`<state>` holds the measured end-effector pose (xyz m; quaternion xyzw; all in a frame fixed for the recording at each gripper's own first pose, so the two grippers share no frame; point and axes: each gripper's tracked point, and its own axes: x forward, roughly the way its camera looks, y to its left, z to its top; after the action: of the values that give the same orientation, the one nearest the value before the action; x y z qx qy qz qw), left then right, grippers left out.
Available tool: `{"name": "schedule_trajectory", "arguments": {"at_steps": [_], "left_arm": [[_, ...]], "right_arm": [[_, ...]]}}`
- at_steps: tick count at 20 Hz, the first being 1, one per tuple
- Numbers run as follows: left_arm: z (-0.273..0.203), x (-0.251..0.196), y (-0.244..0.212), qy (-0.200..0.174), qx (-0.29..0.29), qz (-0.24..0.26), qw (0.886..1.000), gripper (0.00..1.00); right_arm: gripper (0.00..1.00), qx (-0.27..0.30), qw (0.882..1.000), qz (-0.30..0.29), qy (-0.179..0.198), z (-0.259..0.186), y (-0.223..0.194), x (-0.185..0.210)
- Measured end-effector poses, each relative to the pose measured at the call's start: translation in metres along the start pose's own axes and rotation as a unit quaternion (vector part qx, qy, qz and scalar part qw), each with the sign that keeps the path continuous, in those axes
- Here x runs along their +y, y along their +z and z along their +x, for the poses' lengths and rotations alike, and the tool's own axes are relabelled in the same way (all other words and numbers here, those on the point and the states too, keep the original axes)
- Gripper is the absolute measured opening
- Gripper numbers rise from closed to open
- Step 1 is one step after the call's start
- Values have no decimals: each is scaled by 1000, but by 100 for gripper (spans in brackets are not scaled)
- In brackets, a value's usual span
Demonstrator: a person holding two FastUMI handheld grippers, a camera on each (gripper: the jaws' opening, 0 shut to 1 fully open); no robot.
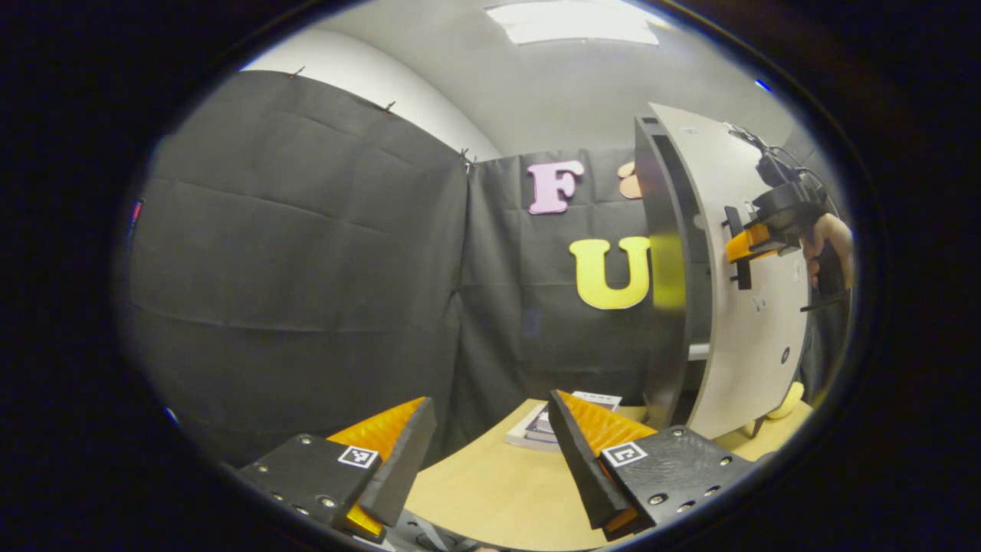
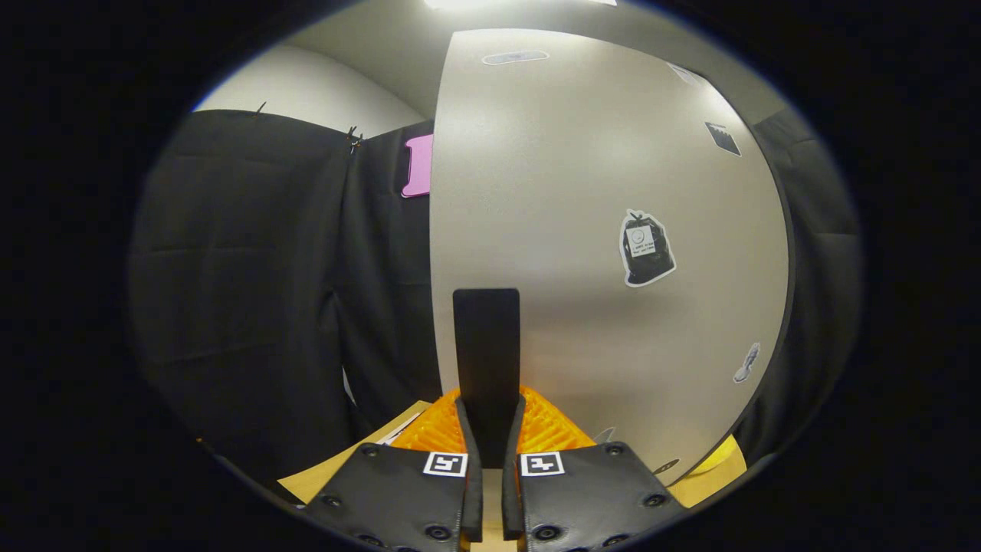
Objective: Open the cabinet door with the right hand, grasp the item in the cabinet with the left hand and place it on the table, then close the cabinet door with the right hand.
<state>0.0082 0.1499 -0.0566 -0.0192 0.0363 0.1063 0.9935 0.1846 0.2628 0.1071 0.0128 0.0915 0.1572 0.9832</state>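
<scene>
**Right claw on the handle, door partly open**

Nearest the lens in the right gripper view, the right claw (image 2: 490,448) is closed on the black handle (image 2: 486,360), both fingers pressing its sides. The handle stands upright on the pale cabinet door (image 2: 582,192), which carries a few stickers. In the left gripper view the same claw (image 1: 739,247) and the hand (image 1: 831,241) holding it sit at the handle, and the door (image 1: 755,337) is swung partly out from the dark cabinet (image 1: 661,253).

The item inside cannot be made out; the interior is dark and seen edge-on. A yellow shape (image 1: 788,400) peeks out below the door's lower edge, but what it is I cannot tell.

The left claw (image 1: 490,452) hangs open and empty above the tabletop (image 1: 490,491), near some books (image 1: 540,429).

The door-opening step appears to be in hand. Next, the door probably needs swinging wider so the left claw can reach in.
</scene>
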Motion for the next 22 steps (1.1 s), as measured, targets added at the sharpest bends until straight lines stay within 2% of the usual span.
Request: {"name": "schedule_trajectory", "arguments": {"at_steps": [3, 4, 5, 14, 17, 18, 22], "left_arm": [[-1, -21, 3, -19, 1, 0, 1000, 89], [-1, -27, 3, -25, 2, 0, 1000, 89], [-2, -34, 6, -30, 2, 2, 1000, 89], [-10, -106, 23, -81, -9, 24, 996, 89], [-13, -132, 28, -101, -14, 24, 995, 89], [-13, -138, 28, -107, -14, 21, 994, 89], [-15, -167, 24, -131, -8, 14, 991, 90]], "right_arm": [[11, 5, 1000, -5, 14, -17, 3, -1], [8, 5, 1000, -4, 19, -23, 3, -1], [11, 4, 1000, -4, 26, -29, 4, -1], [11, 6, 996, -6, 88, -65, 3, -30], [11, 5, 996, -10, 93, -82, 2, -36], [14, 4, 996, -10, 92, -91, 1, -40], [8, 3, 996, -11, 87, -114, 0, -58]]}}
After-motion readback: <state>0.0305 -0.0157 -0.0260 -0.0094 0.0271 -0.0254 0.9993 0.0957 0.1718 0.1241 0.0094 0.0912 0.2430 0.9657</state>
